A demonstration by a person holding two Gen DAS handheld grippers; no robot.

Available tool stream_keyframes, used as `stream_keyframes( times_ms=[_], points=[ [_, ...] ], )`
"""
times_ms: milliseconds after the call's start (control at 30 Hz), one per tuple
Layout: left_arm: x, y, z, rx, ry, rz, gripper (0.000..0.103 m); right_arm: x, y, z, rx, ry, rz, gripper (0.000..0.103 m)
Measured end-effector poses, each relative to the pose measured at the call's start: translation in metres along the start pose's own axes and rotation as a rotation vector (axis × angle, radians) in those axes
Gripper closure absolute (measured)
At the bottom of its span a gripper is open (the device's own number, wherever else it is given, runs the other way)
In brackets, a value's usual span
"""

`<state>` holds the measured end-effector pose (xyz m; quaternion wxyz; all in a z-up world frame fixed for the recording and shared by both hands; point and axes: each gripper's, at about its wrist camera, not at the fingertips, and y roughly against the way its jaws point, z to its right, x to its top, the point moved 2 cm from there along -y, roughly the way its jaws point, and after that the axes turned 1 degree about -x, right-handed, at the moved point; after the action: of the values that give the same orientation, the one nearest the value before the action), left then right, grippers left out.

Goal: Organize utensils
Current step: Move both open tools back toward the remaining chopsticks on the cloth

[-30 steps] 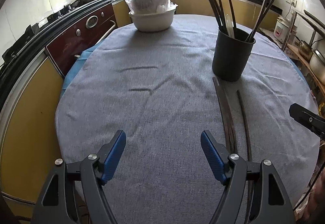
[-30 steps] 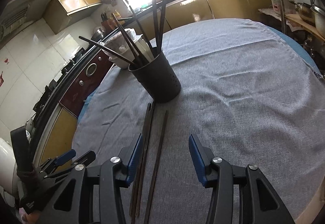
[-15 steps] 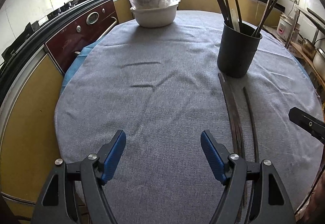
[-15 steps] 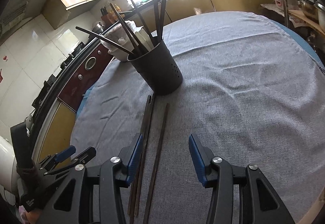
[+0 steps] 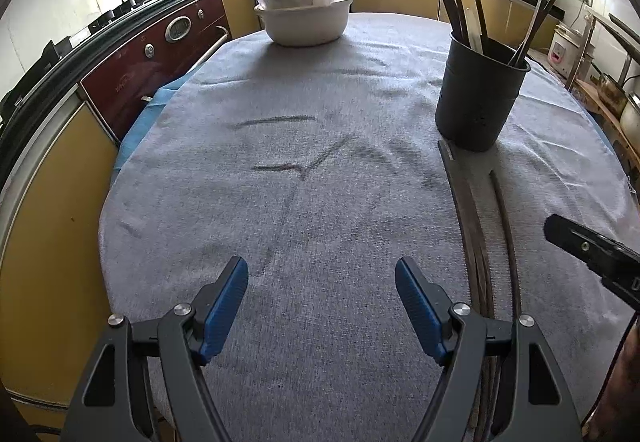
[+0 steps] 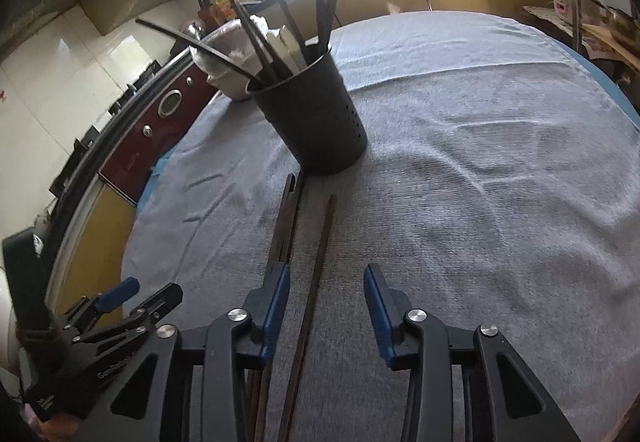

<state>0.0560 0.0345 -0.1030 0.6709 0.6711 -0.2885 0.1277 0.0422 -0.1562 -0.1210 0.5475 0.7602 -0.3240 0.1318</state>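
A black utensil holder [image 6: 320, 129] stands on the grey-clothed round table [image 6: 480, 201], with several dark chopsticks and pale utensils upright in it. On the cloth in front of it lie a pair of dark chopsticks [image 6: 286, 217] and a single chopstick [image 6: 325, 226]. My right gripper [image 6: 326, 274] hangs low over the single chopstick; its jaws are closing, the stick runs between them, and the pads are clear of it. My left gripper [image 5: 322, 266] is open above bare cloth, left of the same chopsticks [image 5: 468, 217] and the holder [image 5: 476, 101].
A white bowl [image 5: 304, 21] with a plastic-wrapped bundle in it sits at the far side of the table. A dark red oven [image 5: 160, 49] and yellow cabinets curve round the left. Shelves with pots stand at the right [image 5: 616, 93].
My right gripper has dropped lower and nearer the cloth along the loose chopsticks, and its jaws have narrowed around the single stick. The left gripper has barely shifted and stays equally wide.
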Motion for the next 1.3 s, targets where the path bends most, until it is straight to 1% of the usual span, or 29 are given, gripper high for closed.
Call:
stream_keyframes(
  times_ms=[333,400,500,567,667,833,967,1067,1100,1200,1300],
  points=[
    [0.005,-0.005,-0.007,0.003,0.008,-0.001,0.026,0.006,-0.024,-0.017,-0.057,0.076,-0.026,0.066],
    [0.005,-0.004,-0.007,0.003,0.008,0.003,0.026,0.006,-0.029,-0.018,-0.071,0.083,-0.038,0.069],
    [0.006,-0.004,-0.008,0.003,0.008,0.008,0.026,0.005,-0.035,-0.018,-0.093,0.091,-0.054,0.069],
    [0.007,-0.004,-0.008,0.001,0.008,0.009,0.026,0.005,-0.039,-0.018,-0.107,0.098,-0.063,0.073],
    [0.008,-0.003,-0.008,0.0,0.005,0.014,0.026,0.004,-0.044,-0.015,-0.131,0.1,-0.075,0.075],
    [0.009,-0.002,-0.004,-0.001,-0.004,0.019,0.026,0.006,-0.045,-0.012,-0.164,0.123,-0.067,0.078],
    [0.01,-0.003,-0.002,-0.003,-0.008,0.017,0.026,0.008,-0.043,-0.006,-0.15,0.1,-0.07,0.079],
    [0.01,-0.005,-0.003,-0.004,-0.004,0.009,0.026,0.011,-0.041,-0.004,-0.098,0.066,-0.068,0.079],
    [0.01,-0.006,-0.004,-0.005,-0.001,0.007,0.026,0.012,-0.041,-0.005,-0.086,0.061,-0.068,0.075],
    [0.011,-0.008,-0.005,-0.008,0.006,0.002,0.026,0.015,-0.045,-0.013,-0.079,0.078,-0.074,0.075],
    [0.012,-0.009,-0.006,-0.006,0.008,0.002,0.026,0.016,-0.053,-0.024,-0.103,0.116,-0.077,0.075]
  ],
)
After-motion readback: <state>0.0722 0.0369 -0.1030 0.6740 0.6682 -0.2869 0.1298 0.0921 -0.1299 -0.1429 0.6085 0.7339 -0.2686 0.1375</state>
